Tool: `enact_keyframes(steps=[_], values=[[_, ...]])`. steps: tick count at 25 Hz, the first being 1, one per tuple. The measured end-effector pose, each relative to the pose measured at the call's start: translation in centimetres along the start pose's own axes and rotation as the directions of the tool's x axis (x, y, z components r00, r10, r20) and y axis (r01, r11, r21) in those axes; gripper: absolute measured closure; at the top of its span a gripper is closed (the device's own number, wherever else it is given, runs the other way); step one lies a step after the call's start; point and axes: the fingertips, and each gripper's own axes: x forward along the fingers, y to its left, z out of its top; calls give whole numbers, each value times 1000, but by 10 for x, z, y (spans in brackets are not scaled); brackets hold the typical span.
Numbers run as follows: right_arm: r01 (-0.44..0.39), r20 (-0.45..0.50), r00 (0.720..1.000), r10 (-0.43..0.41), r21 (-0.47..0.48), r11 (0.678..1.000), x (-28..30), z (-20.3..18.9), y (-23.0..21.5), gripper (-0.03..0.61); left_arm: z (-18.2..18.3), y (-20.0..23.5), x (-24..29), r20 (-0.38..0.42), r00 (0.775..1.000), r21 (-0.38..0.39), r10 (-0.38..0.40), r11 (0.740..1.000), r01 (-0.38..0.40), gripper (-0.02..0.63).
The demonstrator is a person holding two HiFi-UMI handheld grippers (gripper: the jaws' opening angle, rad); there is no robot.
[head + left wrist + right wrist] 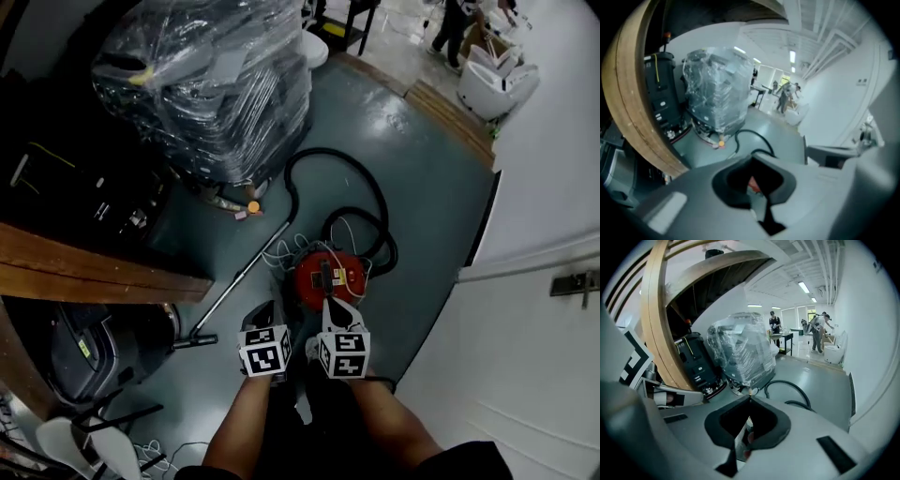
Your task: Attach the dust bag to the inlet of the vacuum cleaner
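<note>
A red canister vacuum cleaner (328,274) stands on the grey floor, its black hose (366,187) looped behind it and a metal wand (234,281) lying to its left. My left gripper (267,317) and right gripper (336,311) hang side by side above the vacuum's near edge, close to the head camera. Both are shut with nothing between the jaws. In the left gripper view the gripper (752,158) shows its grey jaws meeting, with a sliver of red vacuum (752,183) below. The right gripper (750,400) looks the same. I cannot make out a dust bag in any view.
A plastic-wrapped stack (216,84) stands behind the vacuum on the left. A wooden board (84,262) and dark equipment (84,187) fill the left side. A white wall (534,356) runs along the right. People (818,331) stand far off.
</note>
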Motion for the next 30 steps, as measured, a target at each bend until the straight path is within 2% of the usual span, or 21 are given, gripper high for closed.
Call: enact_keyframes(steps=[4, 8, 11, 16, 19, 21, 24, 30], values=[[-29, 127, 992, 27, 17, 999, -39, 69, 19, 580, 73, -6, -54, 133, 991, 18, 15, 1000, -17, 615], [-64, 265, 962, 66, -17, 998, -78, 135, 44, 580, 131, -14, -108, 253, 967, 30, 10, 999, -19, 615], [-67, 348, 934, 77, -40, 997, -105, 176, 58, 580, 167, -19, -146, 334, 943, 49, 7, 998, -25, 615], [-53, 454, 885, 101, -116, 992, -148, 232, 81, 580, 219, -30, -207, 464, 886, 104, -7, 993, -47, 615], [-49, 490, 863, 127, -168, 984, -169, 256, 98, 580, 241, -35, -240, 528, 849, 122, -8, 990, -66, 615], [-45, 511, 848, 140, -195, 980, -182, 267, 109, 580, 249, -36, -254, 552, 834, 121, -7, 990, -72, 615], [-47, 531, 833, 155, -212, 976, -196, 278, 123, 580, 255, -35, -270, 567, 824, 126, 1, 988, -87, 615], [-64, 533, 826, 185, -238, 969, -199, 285, 142, 581, 260, -26, -289, 591, 806, 121, 20, 986, -113, 615]])
